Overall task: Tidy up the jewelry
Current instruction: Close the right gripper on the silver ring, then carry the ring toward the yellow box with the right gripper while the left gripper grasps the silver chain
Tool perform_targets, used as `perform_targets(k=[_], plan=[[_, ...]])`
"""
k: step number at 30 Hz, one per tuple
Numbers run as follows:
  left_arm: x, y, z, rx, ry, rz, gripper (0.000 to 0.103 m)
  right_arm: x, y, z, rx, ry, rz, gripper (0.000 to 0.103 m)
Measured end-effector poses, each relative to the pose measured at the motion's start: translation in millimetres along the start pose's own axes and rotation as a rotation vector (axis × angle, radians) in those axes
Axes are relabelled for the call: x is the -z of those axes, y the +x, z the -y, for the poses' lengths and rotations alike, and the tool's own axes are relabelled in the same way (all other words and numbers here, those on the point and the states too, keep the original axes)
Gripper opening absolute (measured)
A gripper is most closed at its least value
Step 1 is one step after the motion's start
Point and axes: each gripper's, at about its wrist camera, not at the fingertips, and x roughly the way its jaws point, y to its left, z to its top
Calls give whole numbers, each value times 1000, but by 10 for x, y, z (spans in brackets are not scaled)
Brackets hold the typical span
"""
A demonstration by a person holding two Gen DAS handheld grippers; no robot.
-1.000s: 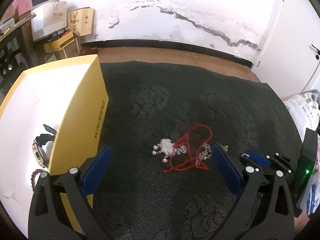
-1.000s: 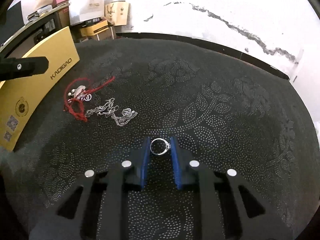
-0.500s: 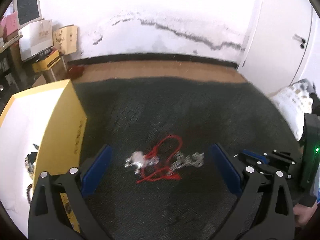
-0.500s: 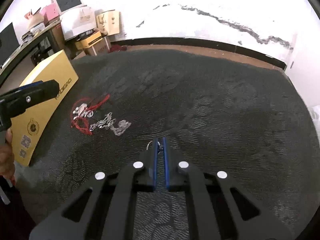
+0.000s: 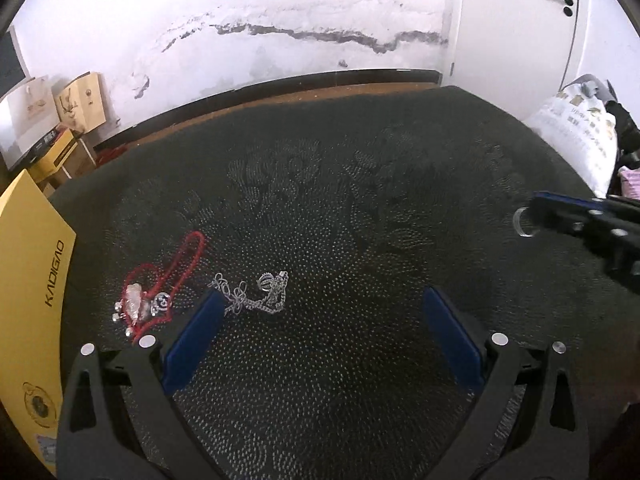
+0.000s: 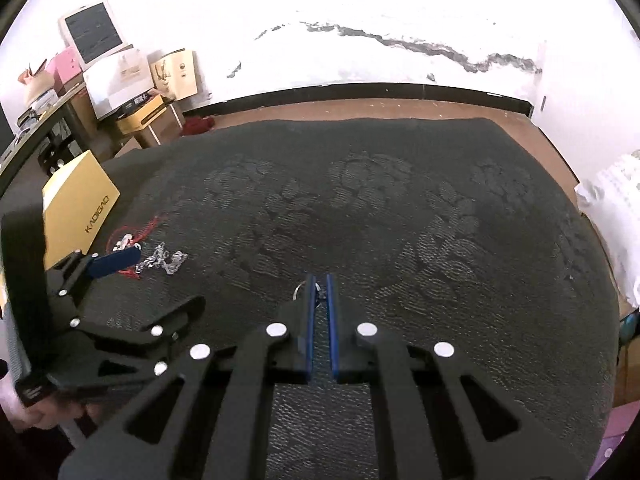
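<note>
Home room: cracked wall (image 5: 320, 36), stacked boxes (image 6: 132, 92).

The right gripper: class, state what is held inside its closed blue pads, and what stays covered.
Right gripper pinches a silver ring; part of the band pokes out left, the rest and any setting are covered by the pads.

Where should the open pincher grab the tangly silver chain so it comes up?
Best guess: pinch the silver chain at its thick bunched middle, coming straight down. It lies flat and floppy on the dark cloth, so no side edge offers a grip. The left gripper is open, one finger at the chain's end.
</note>
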Motion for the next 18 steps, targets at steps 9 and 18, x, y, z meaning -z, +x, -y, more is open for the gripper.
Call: perform_targets(k=[9,18], plan=[[66,186,-130,-25,-25,0,56,-12,-122,35,-20,7,27,6],[22,-43,-365,-8,-92,27,4,-42,-131,-81,-34,-8,33,6]])
